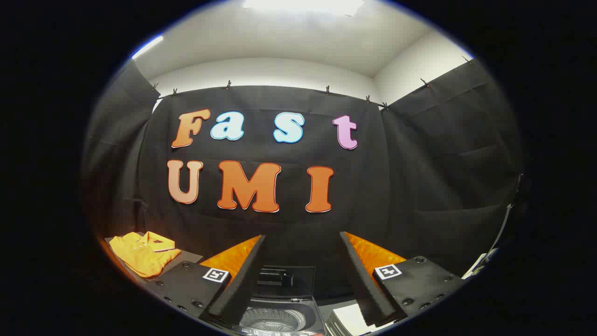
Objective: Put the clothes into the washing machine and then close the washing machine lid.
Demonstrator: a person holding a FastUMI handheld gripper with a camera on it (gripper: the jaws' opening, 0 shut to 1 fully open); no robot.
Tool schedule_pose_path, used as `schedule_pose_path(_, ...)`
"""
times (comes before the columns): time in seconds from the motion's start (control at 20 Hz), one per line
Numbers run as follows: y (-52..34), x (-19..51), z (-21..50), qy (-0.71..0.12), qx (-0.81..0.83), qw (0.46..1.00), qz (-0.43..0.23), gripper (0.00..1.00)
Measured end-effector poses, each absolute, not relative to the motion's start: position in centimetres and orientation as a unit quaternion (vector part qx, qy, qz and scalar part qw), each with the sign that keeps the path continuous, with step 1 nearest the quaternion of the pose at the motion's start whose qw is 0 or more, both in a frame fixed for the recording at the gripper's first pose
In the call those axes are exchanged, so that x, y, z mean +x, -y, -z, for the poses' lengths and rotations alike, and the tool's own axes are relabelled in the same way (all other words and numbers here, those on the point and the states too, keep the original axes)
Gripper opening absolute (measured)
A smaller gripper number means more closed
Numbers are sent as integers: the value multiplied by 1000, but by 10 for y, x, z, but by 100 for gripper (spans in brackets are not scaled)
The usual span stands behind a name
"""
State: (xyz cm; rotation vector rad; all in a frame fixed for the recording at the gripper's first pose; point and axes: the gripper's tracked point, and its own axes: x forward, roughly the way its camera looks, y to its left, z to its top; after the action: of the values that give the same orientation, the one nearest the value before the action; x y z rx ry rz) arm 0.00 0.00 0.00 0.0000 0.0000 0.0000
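While gripper (303,242) gapes wide, holding nothing | washing machine (275,317) lid up between fingers | shirt (144,252) well apart

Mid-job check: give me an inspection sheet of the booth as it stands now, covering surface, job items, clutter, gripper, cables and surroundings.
Surface: dark tabletop beside the machine, beyond the left finger.
Job's things: folded yellow-orange polo shirt lies on that tabletop, not yet loaded; dark top-loading washing machine sits between and just below the fingers, its transparent lid raised, the ribbed drum visible.
Clutter: white flat sheet-like item next to the machine, by the right finger; what it is cannot be told.
Gripper: gripper open, fingers spread wide above the machine, holding nothing.
Cables: nothing seen.
Surroundings: black cloth wall clipped along its top, white ceiling with lights.
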Motion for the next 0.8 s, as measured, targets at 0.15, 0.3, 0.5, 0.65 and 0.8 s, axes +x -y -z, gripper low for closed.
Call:
schedule_pose_path(0.15,-1,0,-2,3,-3,1000,1,98)
schedule_pose_path(0.3,-1,0,-2,4,-4,1000,3,98)
schedule_pose_path(0.5,-2,0,1,0,-4,1000,4,98)
schedule_pose_path(0.65,-4,0,1,-1,-7,1000,4,98)
schedule_pose_path(0.8,-5,2,6,-4,0,1000,7,98)
